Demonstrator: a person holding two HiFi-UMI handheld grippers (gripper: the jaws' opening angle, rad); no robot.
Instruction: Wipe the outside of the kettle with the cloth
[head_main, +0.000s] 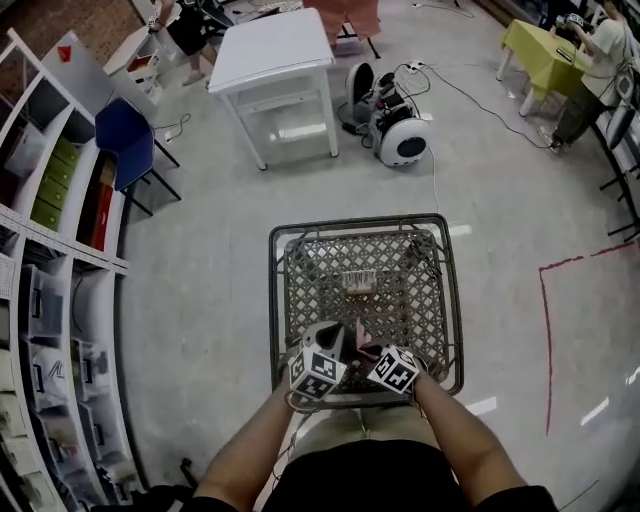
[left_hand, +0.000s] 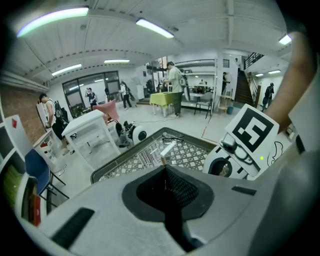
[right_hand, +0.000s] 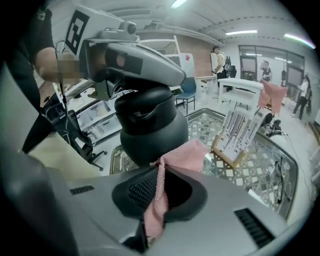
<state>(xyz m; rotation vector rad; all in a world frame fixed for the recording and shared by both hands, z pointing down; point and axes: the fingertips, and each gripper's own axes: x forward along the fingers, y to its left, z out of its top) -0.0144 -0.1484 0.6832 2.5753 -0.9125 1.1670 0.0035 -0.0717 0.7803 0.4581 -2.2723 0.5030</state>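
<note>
Now the right fingers (right_hand: 135, 192) pinch the pink cloth (right_hand: 182, 157) so it touches the dark kettle (right_hand: 150, 130) just ahead, ready to rub, while the left fingers (left_hand: 182, 190), shut and empty, seem to steady its top.

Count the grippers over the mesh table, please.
2. The left gripper is over the mesh table's near edge, above the kettle; the right gripper is beside it, shut on the pink cloth.

The person is wearing a black short-sleeved top (head_main: 360, 482) and beige trousers (head_main: 365, 428). The grey left gripper (left_hand: 165, 170) and right gripper (right_hand: 159, 165) are bearing black-and-white marker cubes (head_main: 318, 372).
</note>
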